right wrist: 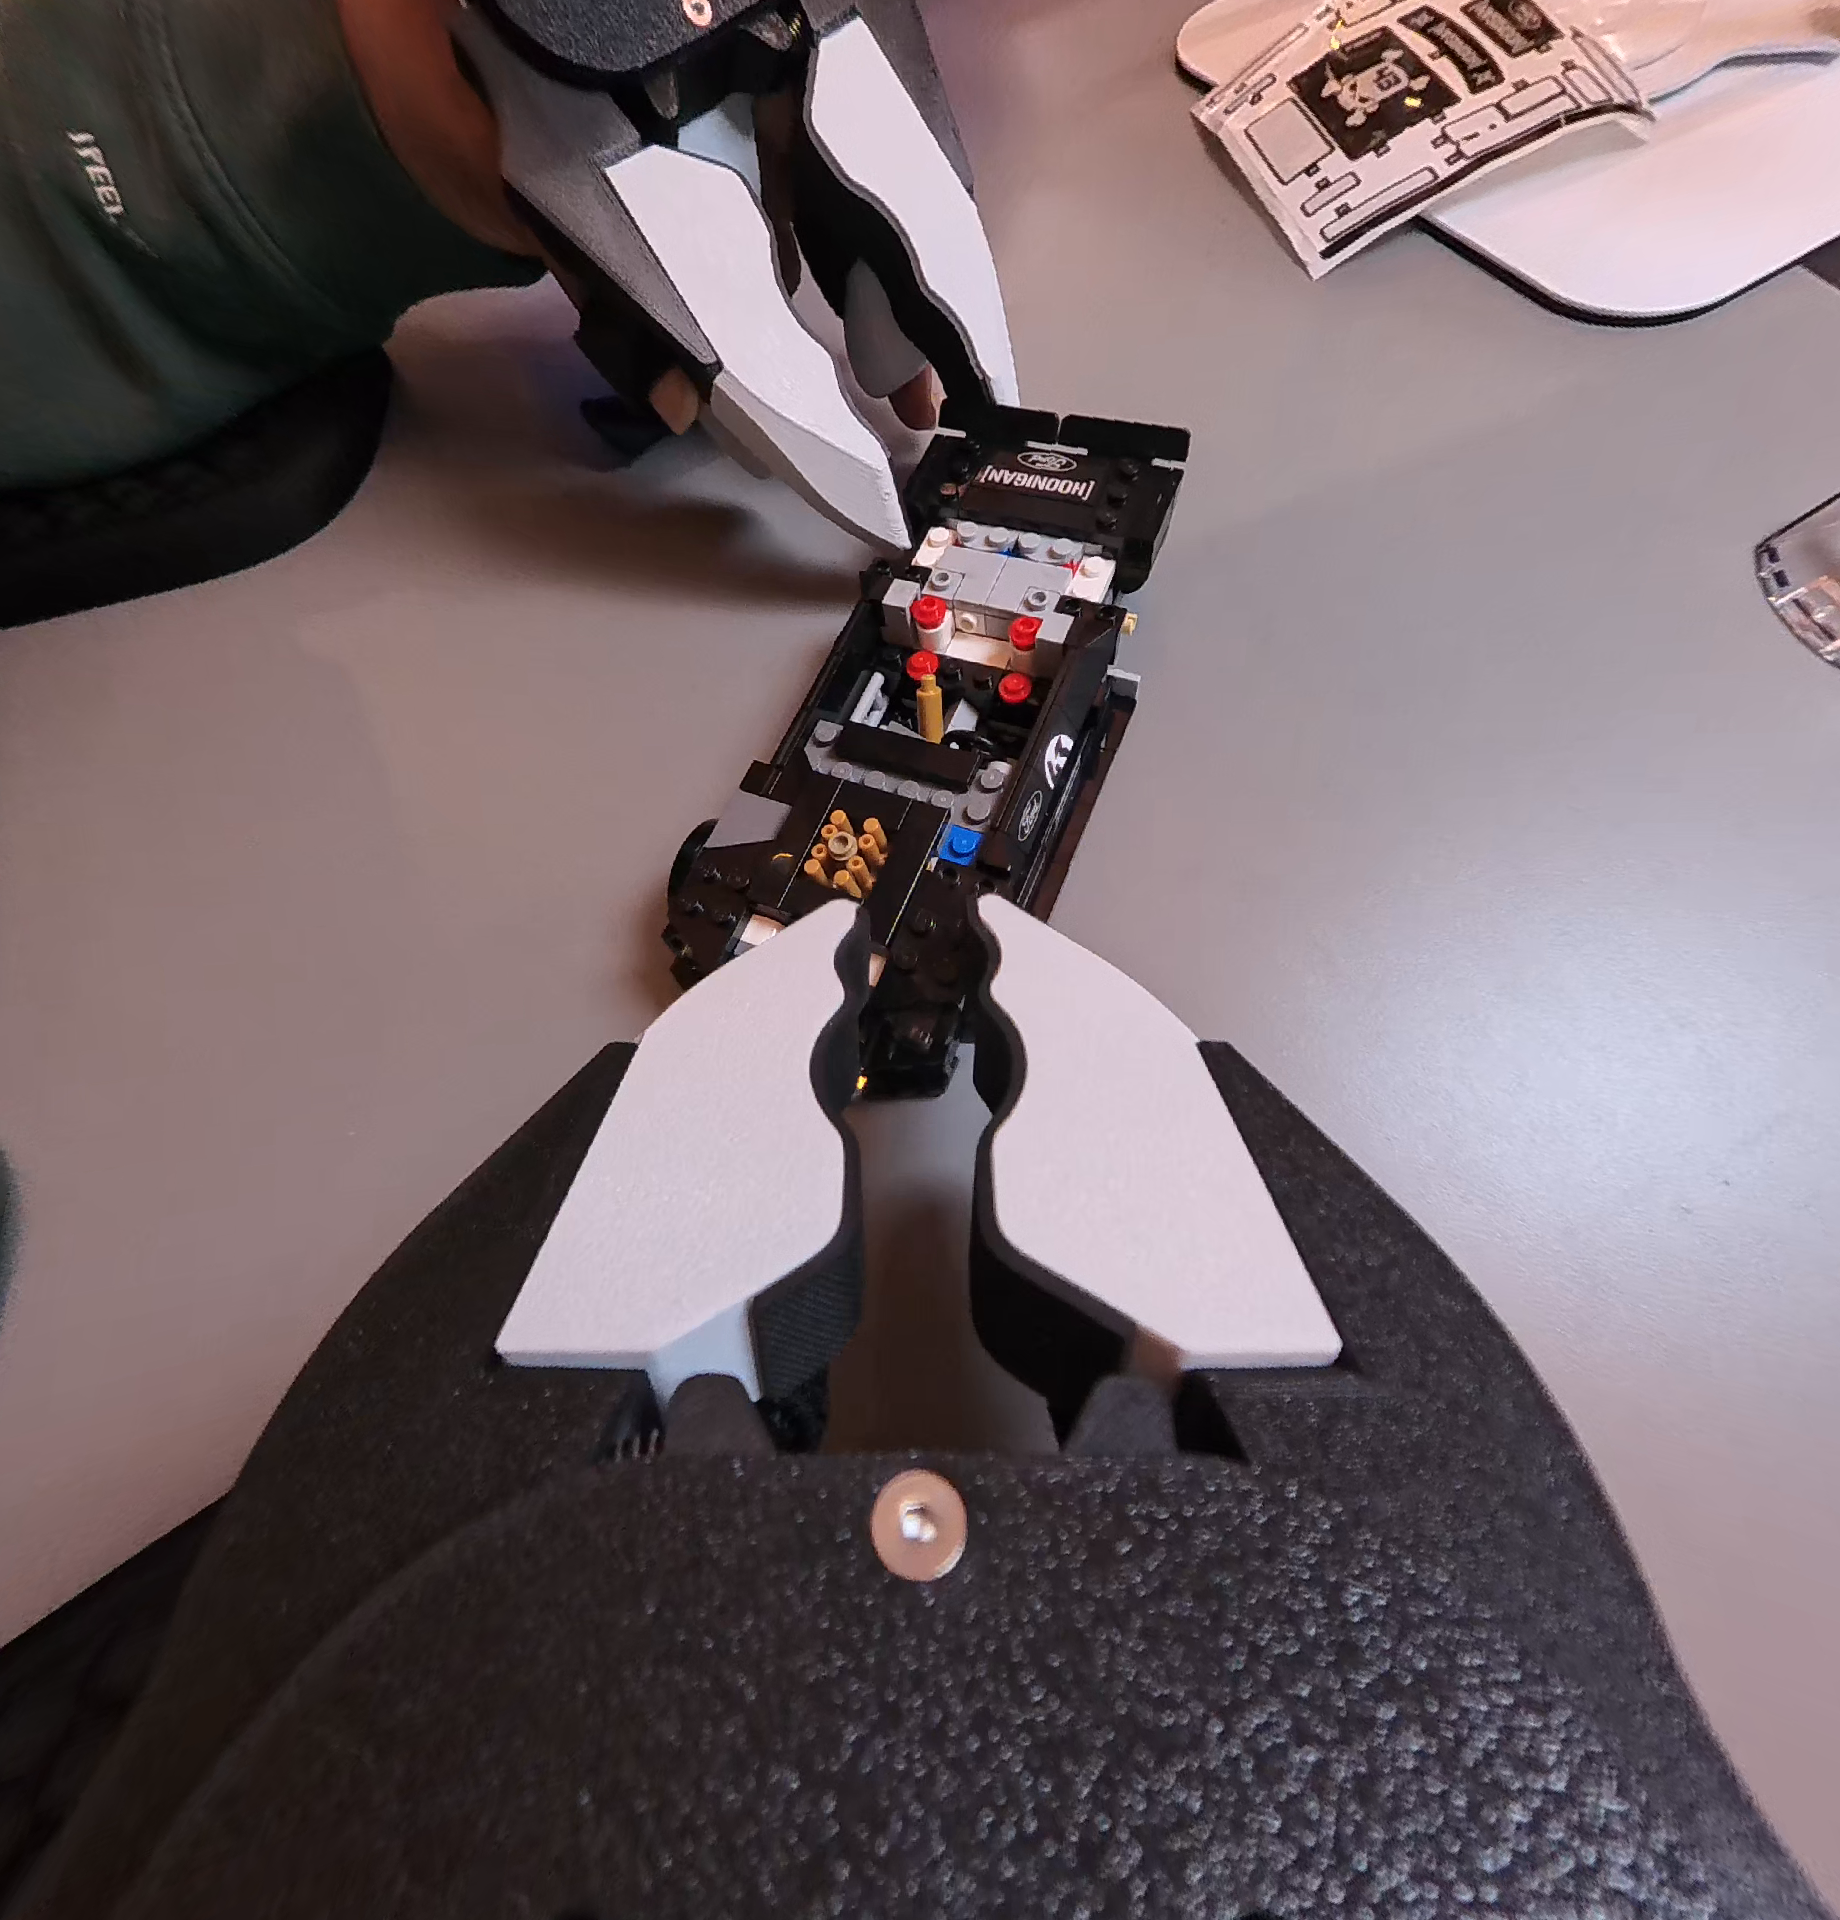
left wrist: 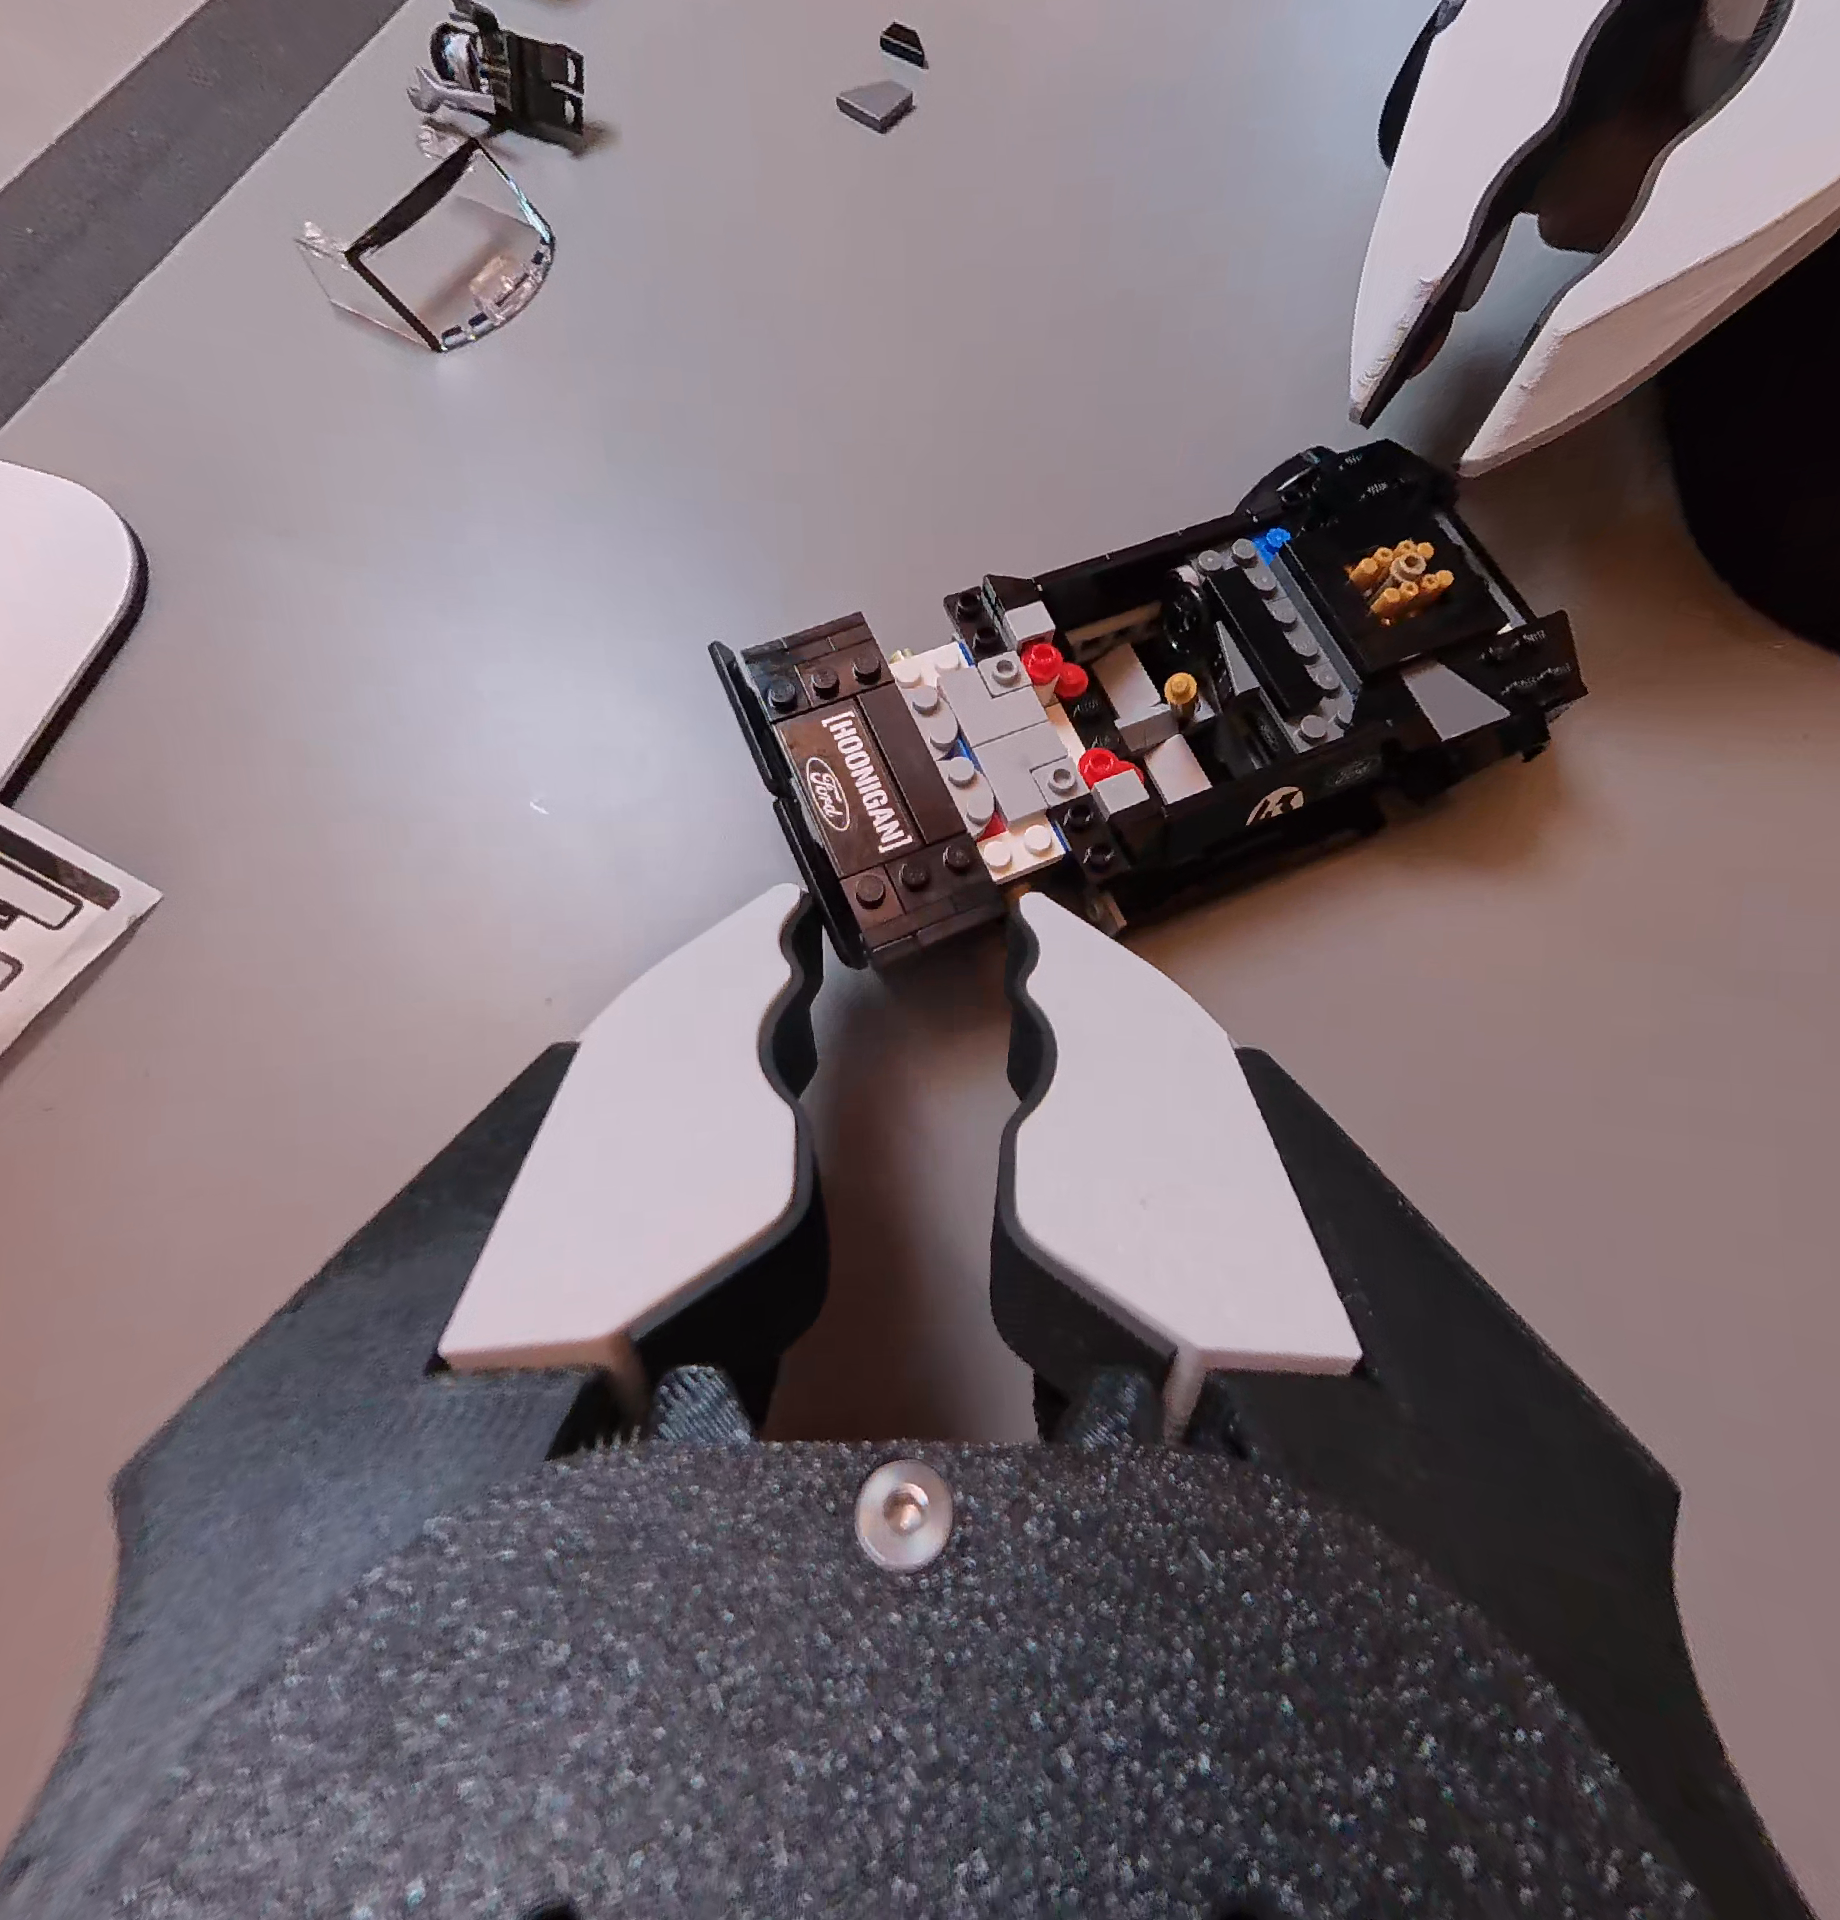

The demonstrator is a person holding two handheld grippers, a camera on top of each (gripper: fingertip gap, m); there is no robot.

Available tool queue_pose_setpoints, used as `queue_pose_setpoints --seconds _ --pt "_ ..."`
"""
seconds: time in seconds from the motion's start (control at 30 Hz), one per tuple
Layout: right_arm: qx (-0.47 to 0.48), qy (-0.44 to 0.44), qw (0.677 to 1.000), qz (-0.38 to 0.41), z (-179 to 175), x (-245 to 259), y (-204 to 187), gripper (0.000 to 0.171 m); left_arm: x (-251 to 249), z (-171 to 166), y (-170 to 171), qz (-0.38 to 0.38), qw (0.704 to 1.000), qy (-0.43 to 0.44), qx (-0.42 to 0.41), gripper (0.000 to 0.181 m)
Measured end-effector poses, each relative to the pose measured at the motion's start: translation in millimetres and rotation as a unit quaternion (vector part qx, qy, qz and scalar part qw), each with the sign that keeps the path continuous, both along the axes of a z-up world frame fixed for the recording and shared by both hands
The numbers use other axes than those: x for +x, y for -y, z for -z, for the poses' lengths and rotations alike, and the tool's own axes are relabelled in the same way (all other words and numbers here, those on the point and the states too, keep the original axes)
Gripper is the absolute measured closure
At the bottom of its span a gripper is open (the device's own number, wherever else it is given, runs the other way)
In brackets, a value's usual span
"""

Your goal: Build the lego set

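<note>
Left tongs (left wrist: 911,909) narrowly parted around rear corner of lego car (left wrist: 1155,717). Right tongs (right wrist: 916,920) clamped on car's front end. Car flat on grey bench (left wrist: 480,644), roofless. Clear windscreen piece (left wrist: 438,255) well apart.

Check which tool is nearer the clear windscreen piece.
Left. The left tool sits at the car's rear end, on the clear windscreen piece's side; the right tool grips the opposite end, farther away.
</note>
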State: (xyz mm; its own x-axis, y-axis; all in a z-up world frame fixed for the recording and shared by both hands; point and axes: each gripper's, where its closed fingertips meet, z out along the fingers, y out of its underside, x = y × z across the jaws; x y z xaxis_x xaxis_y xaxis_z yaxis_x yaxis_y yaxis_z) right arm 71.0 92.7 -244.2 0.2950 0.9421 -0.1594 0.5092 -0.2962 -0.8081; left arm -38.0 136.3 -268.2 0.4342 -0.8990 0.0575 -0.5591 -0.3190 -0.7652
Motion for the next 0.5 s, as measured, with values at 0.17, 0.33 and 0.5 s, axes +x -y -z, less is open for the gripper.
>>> queue_pose_setpoints --seconds 0.17,0.33,0.5 --pt "0.005 -0.021 0.999 0.024 -12 1 -7 0.154 3 0 -2 -0.004 1.0 0.01 -0.008 0.149" --pt "0.02 -0.032 0.996 0.079 -42 10 -4 0.154 6 0 -5 -0.009 0.999 0.021 -0.024 0.149" --pt "0.037 -0.011 0.992 0.119 -51 10 17 0.154 9 0 -7 -0.02 1.0 0.01 -0.006 0.149"
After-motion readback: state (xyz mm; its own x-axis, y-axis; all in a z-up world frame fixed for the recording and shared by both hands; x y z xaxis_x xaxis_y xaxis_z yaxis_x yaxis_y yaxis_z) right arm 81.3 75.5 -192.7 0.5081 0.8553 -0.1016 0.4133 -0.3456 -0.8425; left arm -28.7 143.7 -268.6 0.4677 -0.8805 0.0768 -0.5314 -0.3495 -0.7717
